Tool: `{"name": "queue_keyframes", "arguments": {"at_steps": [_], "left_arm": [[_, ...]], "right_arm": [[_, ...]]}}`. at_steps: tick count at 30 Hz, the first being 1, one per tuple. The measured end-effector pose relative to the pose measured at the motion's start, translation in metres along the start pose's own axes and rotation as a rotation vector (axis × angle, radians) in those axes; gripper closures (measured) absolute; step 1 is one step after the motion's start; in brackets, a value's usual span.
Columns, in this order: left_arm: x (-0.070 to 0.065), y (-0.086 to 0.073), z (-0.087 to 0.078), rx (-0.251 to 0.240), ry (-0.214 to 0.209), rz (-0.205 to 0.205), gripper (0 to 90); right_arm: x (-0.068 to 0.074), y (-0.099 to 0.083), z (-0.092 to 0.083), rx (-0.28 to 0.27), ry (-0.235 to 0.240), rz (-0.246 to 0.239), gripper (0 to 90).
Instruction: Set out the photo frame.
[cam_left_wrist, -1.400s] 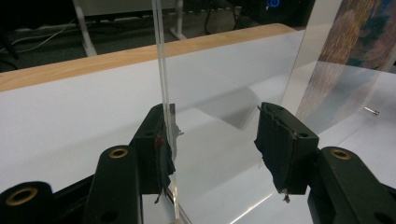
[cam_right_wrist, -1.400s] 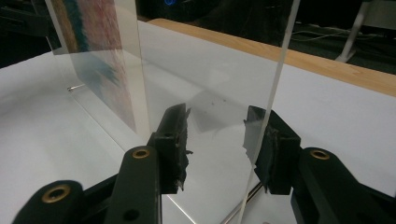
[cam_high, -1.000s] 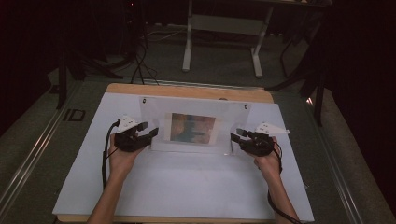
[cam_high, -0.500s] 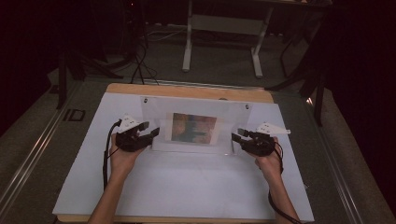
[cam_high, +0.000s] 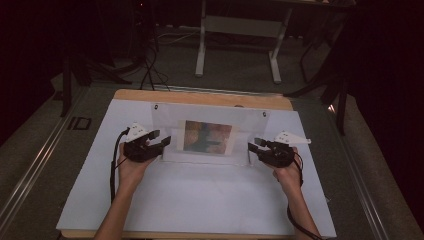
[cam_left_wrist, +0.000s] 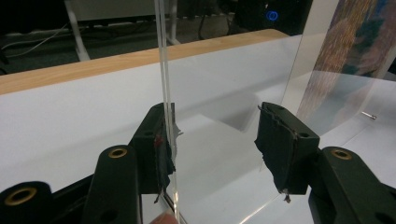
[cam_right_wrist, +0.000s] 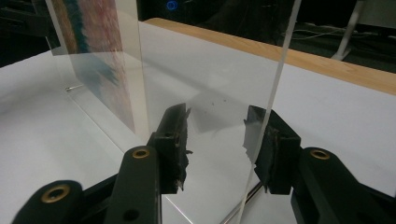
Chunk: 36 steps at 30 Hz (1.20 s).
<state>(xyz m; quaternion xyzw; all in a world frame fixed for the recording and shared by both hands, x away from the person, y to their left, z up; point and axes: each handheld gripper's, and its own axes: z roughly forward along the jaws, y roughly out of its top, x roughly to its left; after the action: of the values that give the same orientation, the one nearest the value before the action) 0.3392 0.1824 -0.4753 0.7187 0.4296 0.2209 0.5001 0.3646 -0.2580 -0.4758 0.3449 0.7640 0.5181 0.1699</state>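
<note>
Standing upright on a white surface (cam_high: 200, 200), a clear picture frame (cam_high: 209, 136) sits between the left claw (cam_high: 161, 144) and right claw (cam_high: 256, 145), both spread wide around its side edges.

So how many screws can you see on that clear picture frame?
2. One screw sits at the frame's top left corner, the other screw at its top right corner, seen from above. The lower corners sit by each tool, so more may be hidden there.
</note>
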Motion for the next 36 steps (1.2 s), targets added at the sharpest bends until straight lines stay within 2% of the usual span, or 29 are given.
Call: {"name": "queue_keyframes", "arguments": {"at_steps": [2, 4, 8, 16, 25, 30, 36], "left_arm": [[0.0, 0.0, 0.0, 0.003, 0.0, -0.002, 46.0], [0.0, 0.0, 0.0, 0.015, 0.004, 0.005, 44.7], [0.0, -0.001, 0.001, 0.036, 0.01, 0.007, 41.6], [0.005, 0.0, -0.008, 0.017, 0.005, -0.007, 41.2], [0.013, 0.004, -0.022, -0.015, 0.004, -0.024, 44.1], [0.017, 0.006, -0.029, -0.027, -0.018, -0.031, 49.2], [0.025, 0.007, -0.038, -0.043, -0.019, -0.05, 53.2]], "right_arm": [[0.001, 0.0, 0.0, 0.006, -0.008, -0.007, 56.4], [0.003, 0.001, 0.001, 0.018, -0.025, -0.035, 54.7], [0.003, 0.002, 0.001, 0.034, -0.008, -0.04, 52.0], [-0.002, 0.0, 0.0, 0.07, -0.011, -0.029, 50.0], [-0.01, 0.002, -0.011, 0.075, -0.011, -0.012, 50.1], [-0.015, 0.003, -0.018, 0.083, -0.009, -0.005, 51.6], [-0.021, 0.003, -0.026, 0.078, -0.01, 0.008, 53.6]]}}
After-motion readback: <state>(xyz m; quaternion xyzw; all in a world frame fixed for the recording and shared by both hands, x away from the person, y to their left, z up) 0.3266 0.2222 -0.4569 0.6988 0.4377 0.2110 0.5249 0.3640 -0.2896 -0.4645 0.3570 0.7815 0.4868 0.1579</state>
